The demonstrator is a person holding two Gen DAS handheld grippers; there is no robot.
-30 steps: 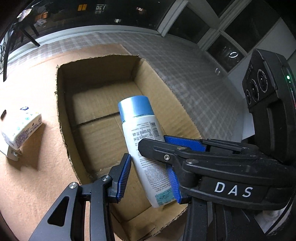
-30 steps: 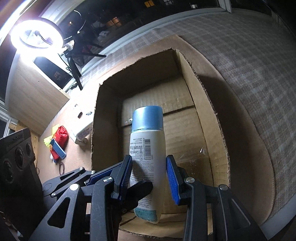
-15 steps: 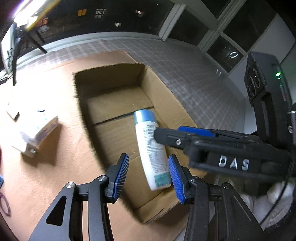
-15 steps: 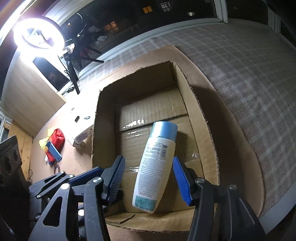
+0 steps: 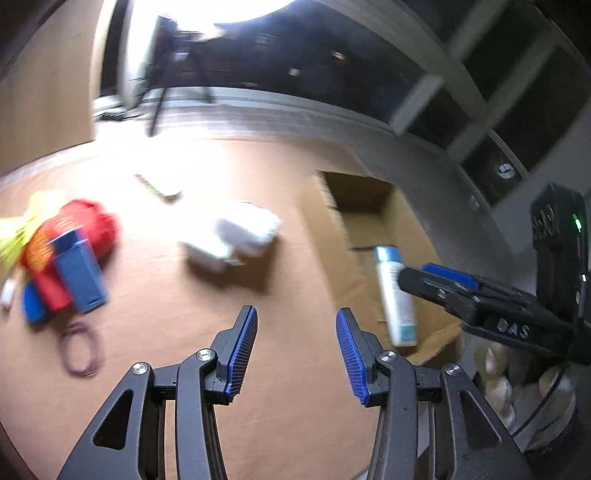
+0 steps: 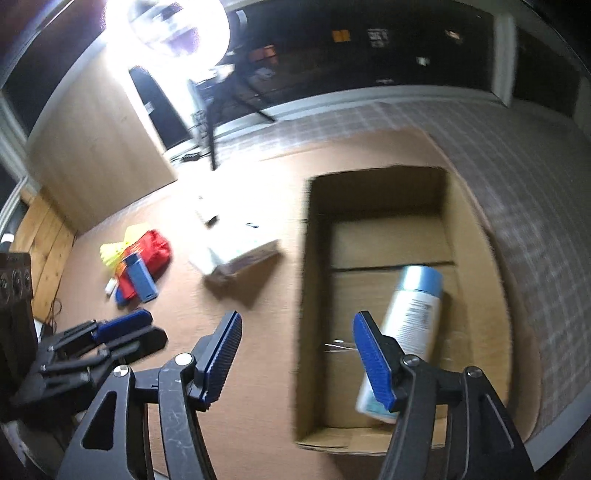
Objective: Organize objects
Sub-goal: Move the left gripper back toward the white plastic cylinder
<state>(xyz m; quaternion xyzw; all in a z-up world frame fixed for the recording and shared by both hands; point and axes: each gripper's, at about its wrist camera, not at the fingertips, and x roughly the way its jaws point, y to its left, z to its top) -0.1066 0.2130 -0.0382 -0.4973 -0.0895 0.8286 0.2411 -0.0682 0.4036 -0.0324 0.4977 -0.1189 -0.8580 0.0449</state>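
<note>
Bottle (image 6: 406, 332) lay released in the box (image 6: 376, 192); both claws, left (image 5: 295, 350) and right (image 6: 299, 362), spread empty, right just widened, swung away toward the remaining items beside the box.

A bright ring lamp (image 6: 177, 22) glares at the far left, its dark stand (image 6: 212, 140) beside a wooden panel (image 6: 99, 155). Dark windows (image 6: 406, 44) span the far side, and checked carpet (image 6: 524, 192) stretches to the right.

Brown box (image 6: 373, 236); white bottle (image 6: 410, 325), light-blue cap (image 6: 423, 280); red pouch (image 6: 153, 249); blue case (image 6: 140, 277); white packet (image 6: 236, 247); purple band (image 5: 79, 349); grey checked rug (image 6: 532, 192).
</note>
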